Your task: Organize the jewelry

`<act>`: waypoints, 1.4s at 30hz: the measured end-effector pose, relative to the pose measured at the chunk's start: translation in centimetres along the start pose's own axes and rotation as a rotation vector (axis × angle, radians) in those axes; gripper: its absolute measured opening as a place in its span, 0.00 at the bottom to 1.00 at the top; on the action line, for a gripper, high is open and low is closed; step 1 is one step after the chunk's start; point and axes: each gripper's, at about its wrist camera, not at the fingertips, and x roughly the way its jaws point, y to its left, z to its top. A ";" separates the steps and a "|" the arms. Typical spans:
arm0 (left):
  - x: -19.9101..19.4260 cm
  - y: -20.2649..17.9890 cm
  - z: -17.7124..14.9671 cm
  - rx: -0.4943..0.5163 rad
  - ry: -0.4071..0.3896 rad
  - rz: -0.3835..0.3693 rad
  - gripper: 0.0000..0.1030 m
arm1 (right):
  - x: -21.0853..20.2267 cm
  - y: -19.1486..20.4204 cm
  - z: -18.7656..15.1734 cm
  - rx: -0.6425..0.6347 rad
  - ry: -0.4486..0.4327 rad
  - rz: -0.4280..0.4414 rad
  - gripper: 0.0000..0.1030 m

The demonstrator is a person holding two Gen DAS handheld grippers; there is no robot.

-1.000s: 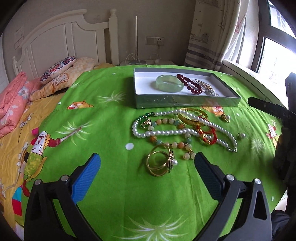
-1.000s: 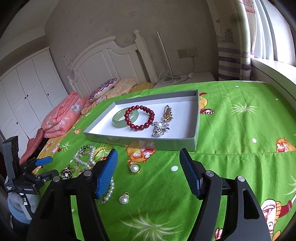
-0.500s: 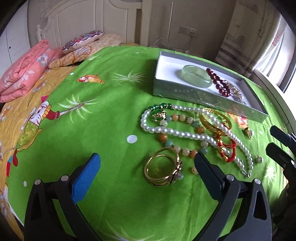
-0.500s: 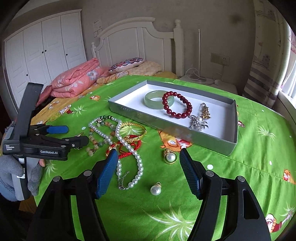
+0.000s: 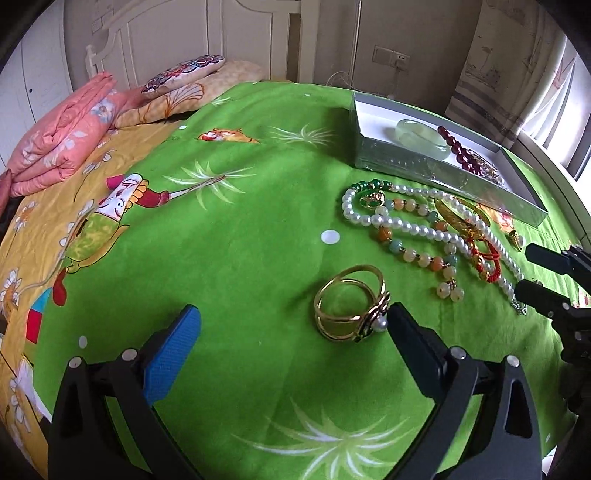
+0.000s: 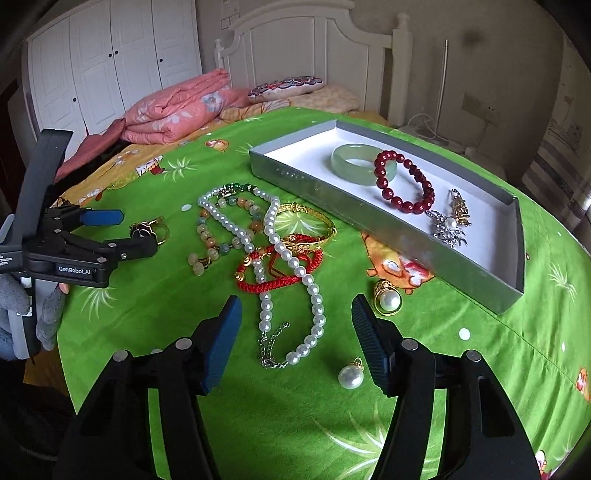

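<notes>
Bare green bedspread (image 5: pixel 236 258) lies open left of the jewelry heap, giving the left gripper (image 5: pixel 291 332) a clear lane. Its right finger sits just beside the gold ring (image 5: pixel 349 308). The closing right gripper (image 6: pixel 295 317) straddles the pearl necklace (image 6: pixel 291 266) tail; a loose pearl earring (image 6: pixel 350 376) and pearl ring (image 6: pixel 388 301) crowd its right finger. The grey tray (image 6: pixel 406 236) walls off the far side.

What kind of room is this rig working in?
Most likely a home bedroom: a white headboard, a folded pink quilt and pillow on the bed, and a white wardrobe behind.
</notes>
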 end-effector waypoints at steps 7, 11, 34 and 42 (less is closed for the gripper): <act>0.0 -1.0 0.5 -0.040 0.005 -0.035 0.96 | 1.2 -1.5 0.4 0.016 0.055 -0.027 0.40; 0.1 -2.0 0.3 0.000 -0.012 0.022 0.74 | 1.7 -1.2 0.5 -0.002 0.065 -0.027 0.34; -5.7 -1.6 0.7 0.121 -0.238 -0.002 0.36 | -13.1 3.1 4.7 -0.152 -0.476 -0.260 0.08; -7.8 -2.3 1.7 0.155 -0.284 -0.037 0.36 | -16.7 3.6 6.9 -0.201 -0.544 -0.303 0.08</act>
